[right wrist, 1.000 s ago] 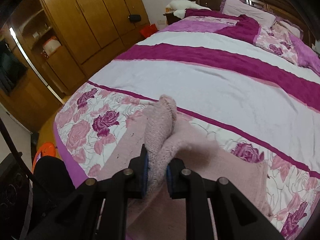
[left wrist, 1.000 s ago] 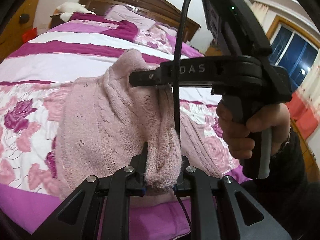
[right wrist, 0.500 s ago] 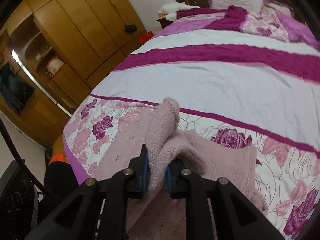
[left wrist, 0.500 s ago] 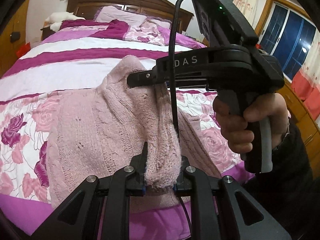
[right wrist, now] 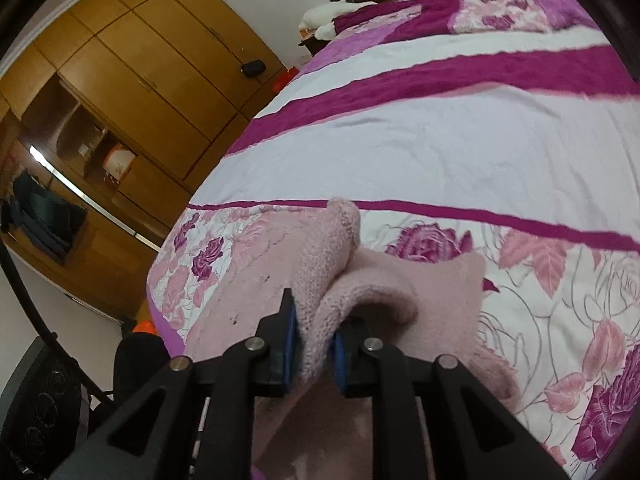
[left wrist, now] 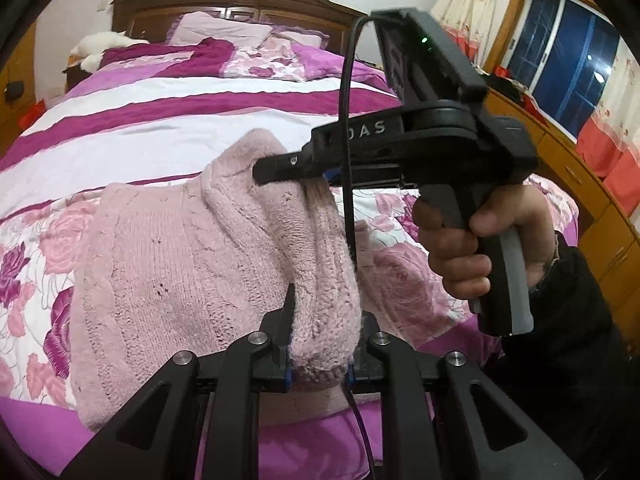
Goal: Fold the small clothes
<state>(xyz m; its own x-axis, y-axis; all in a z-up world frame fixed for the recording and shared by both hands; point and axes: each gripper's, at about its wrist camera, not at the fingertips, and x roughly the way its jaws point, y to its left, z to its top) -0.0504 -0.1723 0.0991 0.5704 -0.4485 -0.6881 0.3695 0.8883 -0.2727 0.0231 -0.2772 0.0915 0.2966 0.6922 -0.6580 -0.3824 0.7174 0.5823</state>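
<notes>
A pale pink knitted sweater [left wrist: 168, 272] lies on the bed, with one edge lifted off the cover. My left gripper [left wrist: 320, 344] is shut on a thick bunch of that edge. My right gripper [left wrist: 276, 166], held by a hand in a black sleeve, shows in the left wrist view and is shut on the same edge further from me, so the knit hangs as a raised fold between them. In the right wrist view the right gripper [right wrist: 314, 340] pinches the pink knit [right wrist: 328, 248], and the rest of the sweater lies flat below.
The bed cover [left wrist: 120, 136] has white, magenta and rose-print stripes. Pillows [left wrist: 224, 32] and a dark headboard stand at the far end. A wooden wardrobe [right wrist: 132, 92] is on the left, a wooden cabinet [left wrist: 592, 200] and window on the right.
Both grippers have kept their hold on the sweater. The right gripper has swung to the right with the lifted edge, and both views have turned that way.
</notes>
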